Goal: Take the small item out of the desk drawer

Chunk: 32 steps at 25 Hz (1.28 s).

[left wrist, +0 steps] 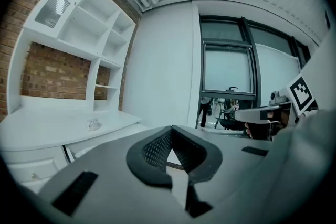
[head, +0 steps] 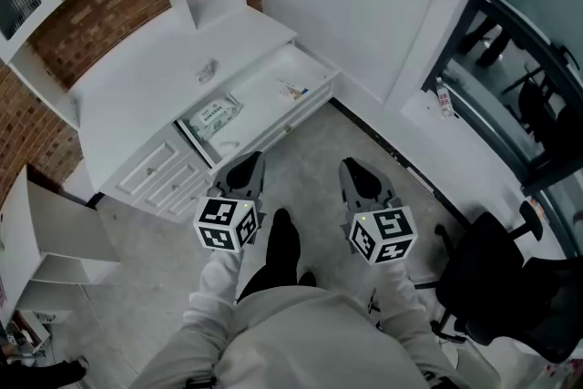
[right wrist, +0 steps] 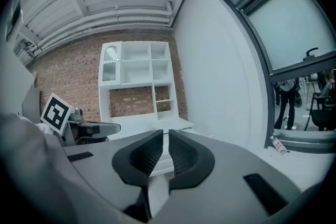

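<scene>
Head view first: the drawer point(head: 264, 97) of the white desk point(head: 146, 87) already stands pulled out, just ahead of my left tongs point(head: 246, 165) and further off to the left of my right tongs point(head: 361, 176). So the opening part looks done. The picking is not.

Inside the drawer, a small colourful item point(head: 293, 90) lies ahead of the left tongs, off toward the right end. I take that to be what I'm after, though it is too small to name. A green-and-white packet point(head: 214, 117) lies in the drawer's left part, closest to the left tongs' tips.

Both tongs hang short of the drawer front, over the floor, neither one reaching in.

Left gripper view: my left tongs point(left wrist: 170, 131) are clenched, tips meeting, nothing between them. Right gripper view: my right tongs point(right wrist: 161, 137) are pressed together too, only a sliver of light between the pads, and empty.

What's left, as I judge it, is nearly everything that matters: spread a pair of tongs, reach forward into the drawer, pinch the small item, lift it clear.
</scene>
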Tool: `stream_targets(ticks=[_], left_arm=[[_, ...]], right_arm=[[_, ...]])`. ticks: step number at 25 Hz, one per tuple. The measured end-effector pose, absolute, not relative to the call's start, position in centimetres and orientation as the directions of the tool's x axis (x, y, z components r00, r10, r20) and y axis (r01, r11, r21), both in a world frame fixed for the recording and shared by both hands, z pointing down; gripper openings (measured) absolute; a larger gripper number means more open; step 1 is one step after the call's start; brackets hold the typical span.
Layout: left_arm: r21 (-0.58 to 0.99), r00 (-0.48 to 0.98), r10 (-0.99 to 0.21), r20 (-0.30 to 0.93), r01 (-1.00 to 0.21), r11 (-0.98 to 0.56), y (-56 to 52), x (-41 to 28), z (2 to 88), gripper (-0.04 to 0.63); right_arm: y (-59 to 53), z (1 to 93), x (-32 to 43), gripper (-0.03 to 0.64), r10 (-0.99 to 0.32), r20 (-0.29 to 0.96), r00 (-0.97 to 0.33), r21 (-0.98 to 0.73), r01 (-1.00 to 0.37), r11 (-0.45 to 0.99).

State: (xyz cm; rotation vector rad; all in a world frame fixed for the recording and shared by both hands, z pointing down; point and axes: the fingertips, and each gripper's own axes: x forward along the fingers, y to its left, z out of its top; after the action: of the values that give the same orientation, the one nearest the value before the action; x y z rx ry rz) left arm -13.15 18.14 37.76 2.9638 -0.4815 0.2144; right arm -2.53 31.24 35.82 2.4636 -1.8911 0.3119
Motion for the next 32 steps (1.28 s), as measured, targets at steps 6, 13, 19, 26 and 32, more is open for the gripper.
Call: stream_targets(ticks=[6, 13, 19, 26, 32], left_arm=[[0.105, 0.940, -0.306, 0.148, -0.323, -0.941, 11.8, -8.8, 37.7, 0.020], [0.115, 0.939, -0.301, 0.168, -0.322, -0.940, 3.7, -3.9, 38.4, 0.020], [0.121, 0.938, -0.289, 0.191, -0.315, -0.941, -2.1, -0.9, 39.4, 0.020], [0.145, 0.940, -0.277, 0.199, -0.308, -0.940, -6.6, 1.4, 40.0, 0.020], [0.140, 0.932, -0.295, 0.210, -0.327, -0.935, -8.8, 2.3, 40.8, 0.020]], right_arm=[[25.1, 35.4, 1.9, 0.139, -0.961, 0.162, 0.224, -0.125, -0.961, -0.245], [16.1, 35.6, 6.5, 0.202, -0.967, 0.179, 0.180, -0.133, -0.970, -0.205], [9.7, 36.7, 9.4, 0.206, -0.963, 0.222, 0.155, -0.130, -0.974, -0.186], [4.7, 38.4, 11.9, 0.207, -0.945, 0.298, 0.137, -0.075, -0.983, -0.166], [1.6, 39.7, 14.1, 0.206, -0.934, 0.339, 0.111, -0.042, -0.990, -0.133]])
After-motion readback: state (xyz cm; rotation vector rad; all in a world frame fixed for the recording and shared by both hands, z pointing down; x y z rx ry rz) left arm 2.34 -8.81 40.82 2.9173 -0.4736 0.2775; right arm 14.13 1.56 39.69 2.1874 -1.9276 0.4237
